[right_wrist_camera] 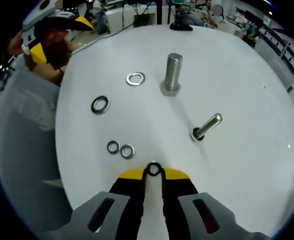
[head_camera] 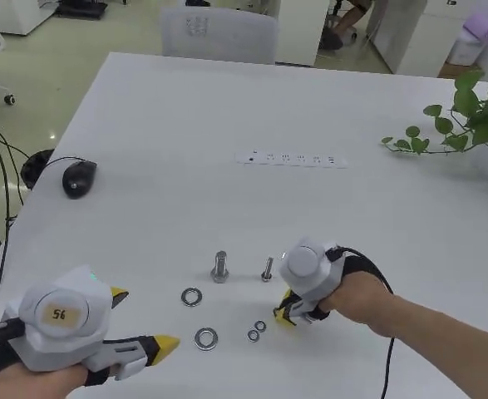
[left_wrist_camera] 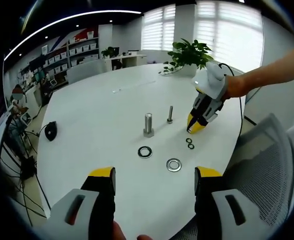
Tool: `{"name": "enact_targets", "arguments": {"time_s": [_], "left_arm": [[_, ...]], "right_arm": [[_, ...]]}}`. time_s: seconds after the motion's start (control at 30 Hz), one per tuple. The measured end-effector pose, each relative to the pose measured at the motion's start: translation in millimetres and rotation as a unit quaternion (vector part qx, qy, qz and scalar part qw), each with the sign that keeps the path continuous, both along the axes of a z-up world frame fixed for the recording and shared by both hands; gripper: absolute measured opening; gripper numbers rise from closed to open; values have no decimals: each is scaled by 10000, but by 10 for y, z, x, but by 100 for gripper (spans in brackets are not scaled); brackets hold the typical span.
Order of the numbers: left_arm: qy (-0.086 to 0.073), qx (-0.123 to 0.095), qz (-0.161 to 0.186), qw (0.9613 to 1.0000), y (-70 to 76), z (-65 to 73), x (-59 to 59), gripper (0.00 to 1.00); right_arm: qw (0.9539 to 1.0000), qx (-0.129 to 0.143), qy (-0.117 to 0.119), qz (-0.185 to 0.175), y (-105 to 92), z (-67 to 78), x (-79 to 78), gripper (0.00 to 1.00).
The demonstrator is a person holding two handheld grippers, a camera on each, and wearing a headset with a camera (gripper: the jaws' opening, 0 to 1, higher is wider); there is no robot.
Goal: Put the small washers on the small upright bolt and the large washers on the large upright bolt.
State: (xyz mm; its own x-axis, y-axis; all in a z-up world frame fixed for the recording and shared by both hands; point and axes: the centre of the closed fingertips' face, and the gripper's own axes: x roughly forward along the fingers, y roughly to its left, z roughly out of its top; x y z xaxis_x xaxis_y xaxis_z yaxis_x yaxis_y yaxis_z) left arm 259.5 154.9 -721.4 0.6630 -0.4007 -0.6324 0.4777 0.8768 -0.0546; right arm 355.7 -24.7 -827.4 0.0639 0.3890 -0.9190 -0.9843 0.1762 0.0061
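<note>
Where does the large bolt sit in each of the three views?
Head view: the large bolt stands just below centre, left of the small bolt.
Left gripper view: the large bolt is near centre, left of the small bolt.
Right gripper view: the large bolt is at upper centre, with the small bolt below and to its right.
Shared landmark: the small bolt.

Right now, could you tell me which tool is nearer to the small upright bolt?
Right. The right tool is close beside the small upright bolt; the left tool is farther off, past the large washers.
</note>
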Motion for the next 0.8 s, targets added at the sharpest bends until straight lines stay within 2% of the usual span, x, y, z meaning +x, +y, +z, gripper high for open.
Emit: {"name": "enact_targets", "arguments": {"time_s": [0.07,0.17,0.33,0.6,0.8], "left_arm": [[1,2,15,10000,17,-1,0,63],[-2,-8,31,10000,30,-3,3,63],[-10,-6,21,10000,34,-5,15,63],[-29,-16,11,10000,45,-6,36,64],[-36,-22,35,10000,70,-10,26,64]], "right_arm": [[10000,22,20,-90,-21,14,10,13],[9992,204,117,-333,-13,60,35,13],[9987,284,65,-418,-19,153,78,13],[9994,243,-118,-204,-18,297,183,13],[9995,164,-259,71,7,484,280,13]]}}
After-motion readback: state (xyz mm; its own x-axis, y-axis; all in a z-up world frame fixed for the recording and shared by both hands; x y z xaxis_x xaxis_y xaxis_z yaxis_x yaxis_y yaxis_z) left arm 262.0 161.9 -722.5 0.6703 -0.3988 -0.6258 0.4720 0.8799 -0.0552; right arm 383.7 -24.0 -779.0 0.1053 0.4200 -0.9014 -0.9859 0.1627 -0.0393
